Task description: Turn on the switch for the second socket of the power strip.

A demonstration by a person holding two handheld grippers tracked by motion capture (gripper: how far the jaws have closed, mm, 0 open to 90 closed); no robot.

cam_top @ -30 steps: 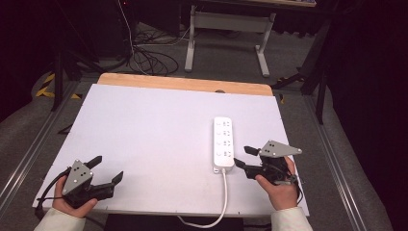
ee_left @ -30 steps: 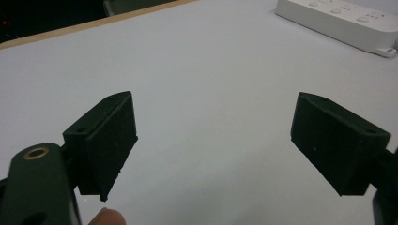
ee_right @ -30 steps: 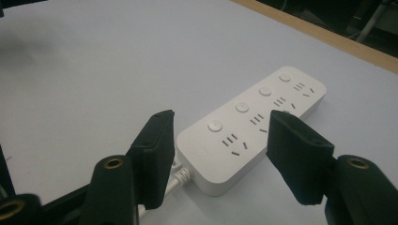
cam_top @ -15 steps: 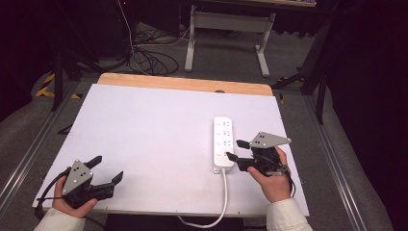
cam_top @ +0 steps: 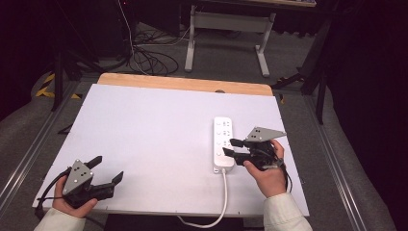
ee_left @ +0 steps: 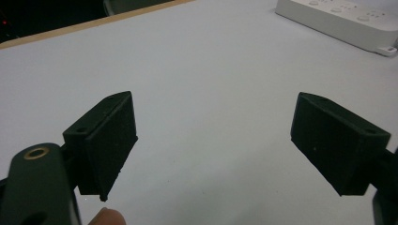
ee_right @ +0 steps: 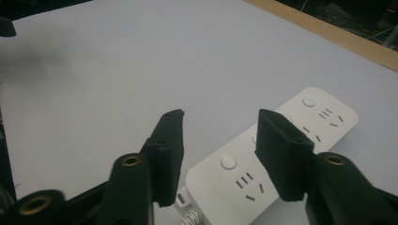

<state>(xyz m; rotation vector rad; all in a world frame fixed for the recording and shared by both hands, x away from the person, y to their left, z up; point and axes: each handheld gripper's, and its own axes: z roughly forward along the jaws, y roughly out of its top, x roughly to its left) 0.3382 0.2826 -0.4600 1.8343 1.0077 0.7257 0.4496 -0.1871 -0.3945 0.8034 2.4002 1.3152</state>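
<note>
White power strip [cam_top: 223, 144] at 3 o'clock on worktop [cam_top: 144, 130], right claw [cam_top: 230, 147] over its near end, jaws just narrowing, gripping nothing, left claw [cam_top: 108, 169] at 7 o'clock, wide open, empty.

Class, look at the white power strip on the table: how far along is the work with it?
Early. Done: the right gripper has reached the power strip's cord end. In hand: its jaws have just been closing above the strip, not gripping it. Left: grasping and moving the strip; the left gripper waits open over the bare table.
</note>
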